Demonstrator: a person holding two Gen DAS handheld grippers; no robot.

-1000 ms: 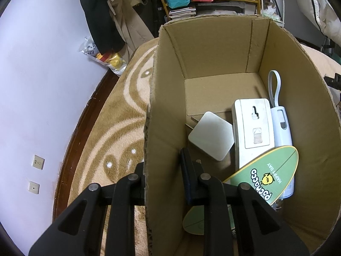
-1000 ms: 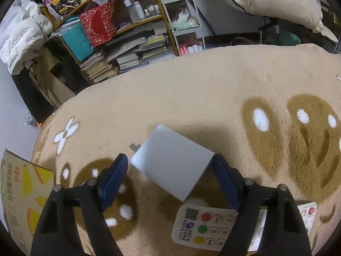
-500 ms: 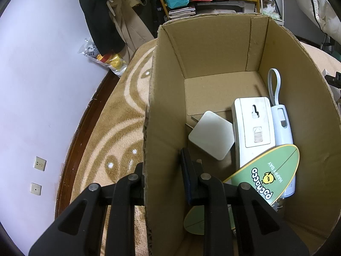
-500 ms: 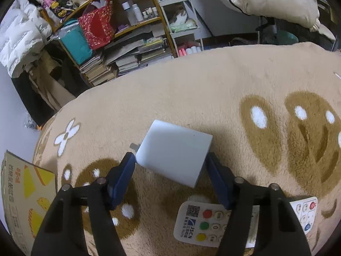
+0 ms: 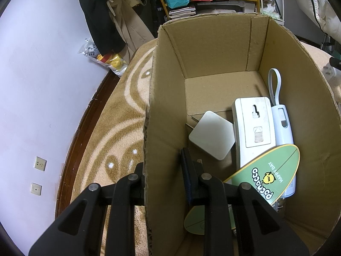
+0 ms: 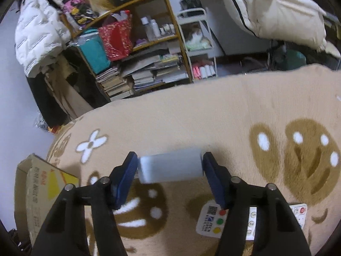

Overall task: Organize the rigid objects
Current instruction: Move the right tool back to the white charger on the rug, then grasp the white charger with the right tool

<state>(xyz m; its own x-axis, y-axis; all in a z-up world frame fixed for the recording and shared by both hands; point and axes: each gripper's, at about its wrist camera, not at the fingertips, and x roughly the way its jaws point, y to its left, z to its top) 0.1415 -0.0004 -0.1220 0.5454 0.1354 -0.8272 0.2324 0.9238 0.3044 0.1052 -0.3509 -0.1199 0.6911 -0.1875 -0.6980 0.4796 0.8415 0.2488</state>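
Note:
In the left wrist view, my left gripper [image 5: 163, 170] is shut on the left wall of an open cardboard box [image 5: 162, 111], one finger outside and one inside. On the box floor lie a white square pad [image 5: 212, 137], a long white device [image 5: 254, 128], a pale blue device with a loop strap [image 5: 282, 125] and a green surfboard-shaped card [image 5: 270, 175]. In the right wrist view, my right gripper [image 6: 170, 168] is shut on a white rectangular block [image 6: 170, 167], held above the beige rug [image 6: 213, 117]. The box [image 6: 36, 192] stands at the lower left.
A white remote with red, green and yellow buttons [image 6: 213, 221] lies on the rug under the right gripper's right finger. Cluttered shelves with books [image 6: 138, 68] and hanging coats [image 5: 102, 21] stand beyond the rug. A lilac wall with sockets [image 5: 40, 163] runs along the left.
My right gripper's fingers have shut on the white block and lifted it off the rug, with the view tilting up toward the shelves. The left gripper has stayed clamped on the box wall.

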